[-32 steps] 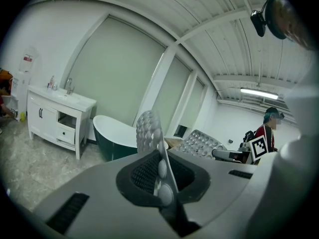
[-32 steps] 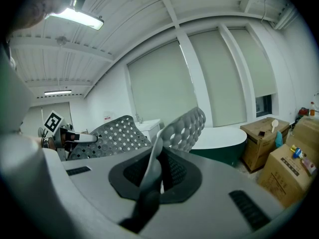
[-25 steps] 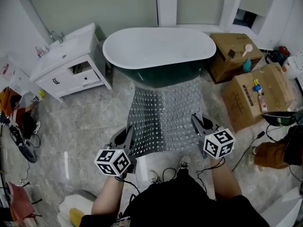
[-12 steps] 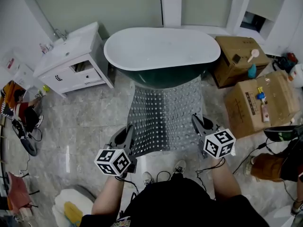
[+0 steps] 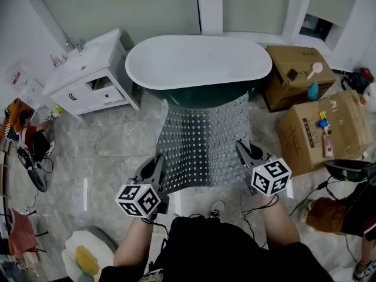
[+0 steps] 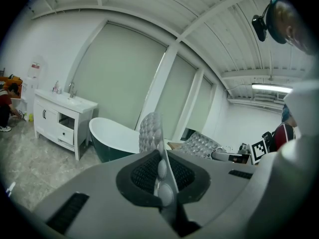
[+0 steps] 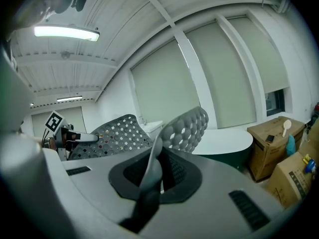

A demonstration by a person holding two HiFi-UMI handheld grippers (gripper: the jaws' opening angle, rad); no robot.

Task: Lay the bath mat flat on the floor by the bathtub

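Note:
A grey perforated bath mat (image 5: 202,138) hangs stretched between my two grippers, above the marble floor in front of the bathtub (image 5: 200,62). My left gripper (image 5: 157,170) is shut on the mat's near left edge, and the mat (image 6: 151,133) rises out of its jaws in the left gripper view. On the mat's near right edge my right gripper (image 5: 244,157) is shut too, with the mat (image 7: 185,129) curling up from its jaws. The tub (image 6: 113,136) is white inside and dark green outside. The mat's far edge sags toward the tub.
A white vanity (image 5: 91,78) with a sink stands left of the tub. Cardboard boxes (image 5: 320,128) sit to the right. A person (image 5: 23,134) crouches at the far left. My shoes (image 5: 216,208) show on the marble floor (image 5: 111,151) below the mat.
The mat and both grippers have stayed almost where they were. The view has shifted slightly, and the mat's far edge now sits a little lower against the tub.

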